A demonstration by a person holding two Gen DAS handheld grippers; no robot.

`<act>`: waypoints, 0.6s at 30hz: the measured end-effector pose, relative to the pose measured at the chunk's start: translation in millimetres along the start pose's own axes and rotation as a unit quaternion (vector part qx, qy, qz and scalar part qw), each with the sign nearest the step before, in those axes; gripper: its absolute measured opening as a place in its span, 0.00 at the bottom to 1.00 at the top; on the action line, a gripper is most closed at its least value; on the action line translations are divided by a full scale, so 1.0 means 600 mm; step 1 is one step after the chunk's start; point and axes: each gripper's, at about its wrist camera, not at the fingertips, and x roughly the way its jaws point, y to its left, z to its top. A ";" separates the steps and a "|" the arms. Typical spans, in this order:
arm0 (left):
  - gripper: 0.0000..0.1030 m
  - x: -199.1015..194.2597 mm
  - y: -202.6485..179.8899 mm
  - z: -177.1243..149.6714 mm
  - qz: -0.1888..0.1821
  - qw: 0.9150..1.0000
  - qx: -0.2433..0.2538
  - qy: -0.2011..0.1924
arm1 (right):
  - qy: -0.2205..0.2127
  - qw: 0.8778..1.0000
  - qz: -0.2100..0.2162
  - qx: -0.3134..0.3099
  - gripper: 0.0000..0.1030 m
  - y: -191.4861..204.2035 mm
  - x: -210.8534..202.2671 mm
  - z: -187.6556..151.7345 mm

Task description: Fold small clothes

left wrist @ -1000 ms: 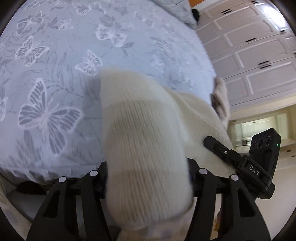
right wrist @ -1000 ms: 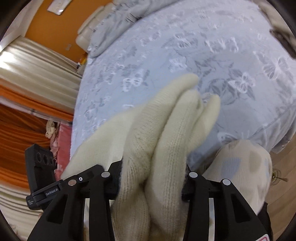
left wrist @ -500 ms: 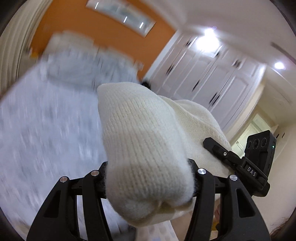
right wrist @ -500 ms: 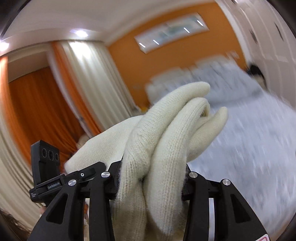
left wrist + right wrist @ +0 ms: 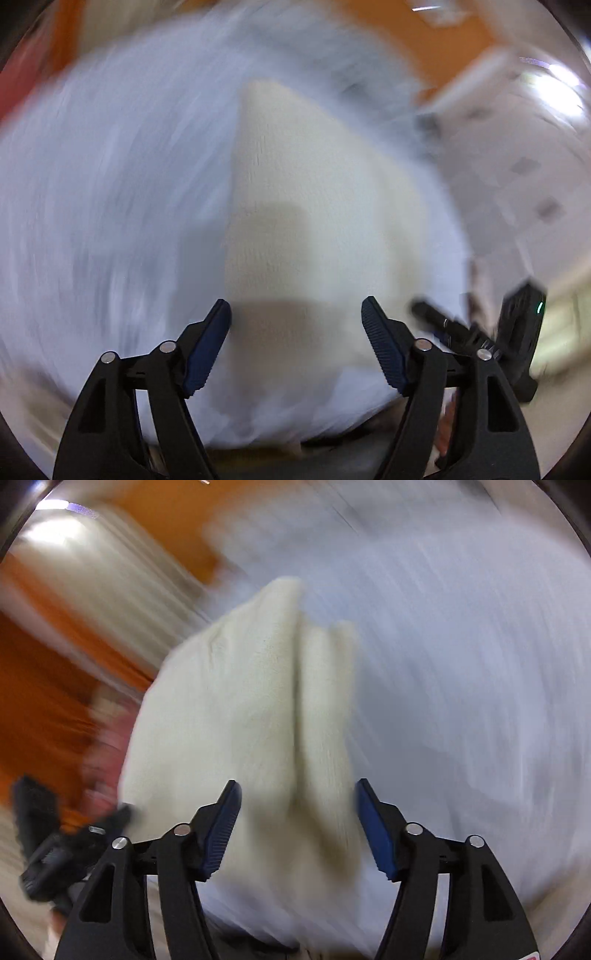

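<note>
Both hand-held grippers, left (image 5: 295,332) and right (image 5: 297,812), opening, pads clear; cream ribbed knit (image 5: 295,206) lies between and ahead on the pale-blue bed (image 5: 110,184).

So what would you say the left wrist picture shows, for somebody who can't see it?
A cream knitted garment lies on a pale blue bedspread, between the open fingers of the left tool, which are spreading and not pressing on it. The picture is badly blurred; an orange wall and white cupboards show behind.
</note>
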 end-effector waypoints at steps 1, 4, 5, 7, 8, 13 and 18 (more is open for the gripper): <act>0.59 0.019 0.042 -0.024 0.011 0.999 -0.041 0.017 | 0.000 0.999 0.018 0.026 0.43 -0.032 0.001 -0.030; 0.65 -0.010 0.086 -0.061 -0.018 0.996 -0.084 -0.006 | -0.008 1.000 -0.003 0.007 0.52 -0.046 -0.025 -0.050; 0.71 -0.016 0.085 -0.061 -0.019 0.997 -0.079 -0.014 | -0.014 1.000 -0.005 0.000 0.56 -0.044 -0.033 -0.040; 0.80 -0.034 0.071 -0.047 -0.027 0.997 -0.064 -0.041 | -0.032 0.999 0.011 0.002 0.69 -0.034 -0.040 -0.021; 0.88 -0.033 0.062 -0.034 -0.034 0.996 -0.061 -0.048 | -0.041 0.999 0.017 0.003 0.72 -0.029 -0.042 -0.007; 0.93 0.014 0.051 0.011 -0.031 0.997 -0.064 -0.032 | -0.013 1.000 -0.013 0.000 0.85 -0.009 0.014 0.057; 0.63 0.100 0.058 0.041 -0.036 0.997 -0.063 0.009 | 0.029 0.999 0.007 0.024 0.61 0.019 0.081 0.069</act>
